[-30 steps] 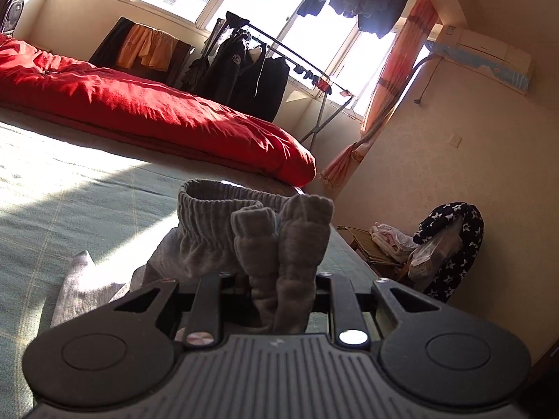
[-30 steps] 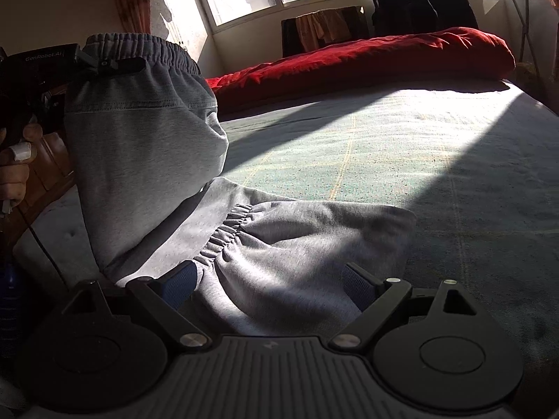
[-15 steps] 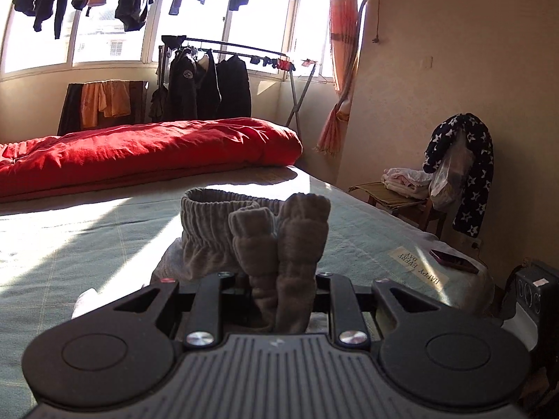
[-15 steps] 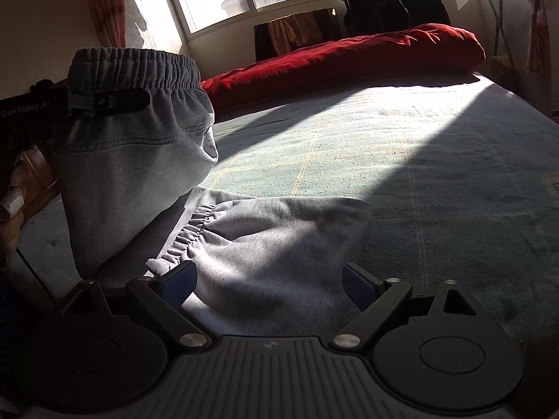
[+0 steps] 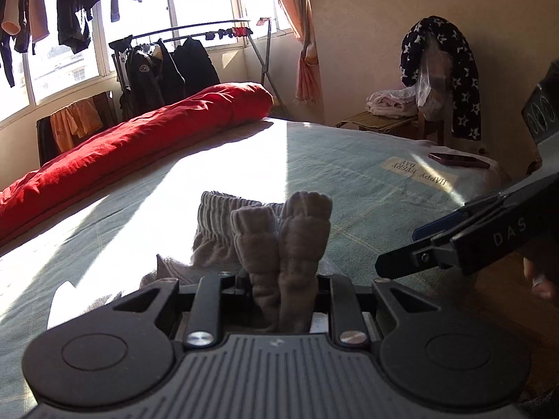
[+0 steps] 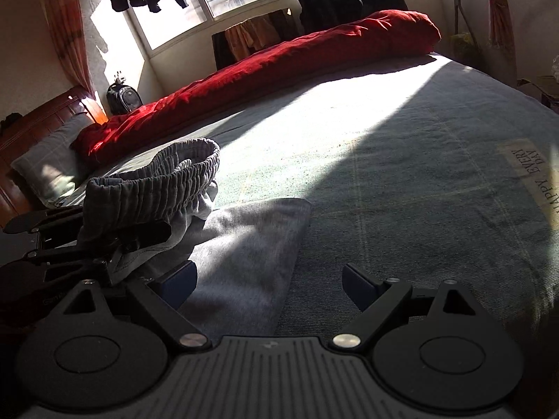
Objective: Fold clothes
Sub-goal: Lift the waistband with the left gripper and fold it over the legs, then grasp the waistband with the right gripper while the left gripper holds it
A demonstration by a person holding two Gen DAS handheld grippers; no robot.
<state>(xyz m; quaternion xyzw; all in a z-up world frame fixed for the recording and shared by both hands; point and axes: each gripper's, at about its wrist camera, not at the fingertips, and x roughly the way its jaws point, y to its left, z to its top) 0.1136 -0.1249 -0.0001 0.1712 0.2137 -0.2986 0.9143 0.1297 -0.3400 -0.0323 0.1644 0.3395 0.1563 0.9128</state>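
Note:
Grey sweatpants (image 5: pixel 290 230) lie partly on the bed, their ribbed waistband bunched up between the fingers of my left gripper (image 5: pixel 279 282), which is shut on it. In the right wrist view the left gripper (image 6: pixel 139 235) holds that waistband (image 6: pixel 157 181) low, over the flat folded legs (image 6: pixel 251 244). My right gripper (image 6: pixel 267 282) hovers open just above the legs' near end, with nothing between its blue pads. It also shows from the side in the left wrist view as the right gripper (image 5: pixel 398 249).
The bed (image 6: pixel 384 174) has a green-grey cover. A long red duvet (image 5: pixel 139 146) lies along its far side, and a phone (image 5: pixel 457 160) sits near the right edge. A chair with clothes (image 5: pixel 394 104) stands beyond. Headboard (image 6: pixel 35 118) and pillow (image 6: pixel 49 164) are at left.
The left gripper has brought the waistband down from high up to low over the flat legs, swinging toward the right gripper. The right gripper stayed open over the legs.

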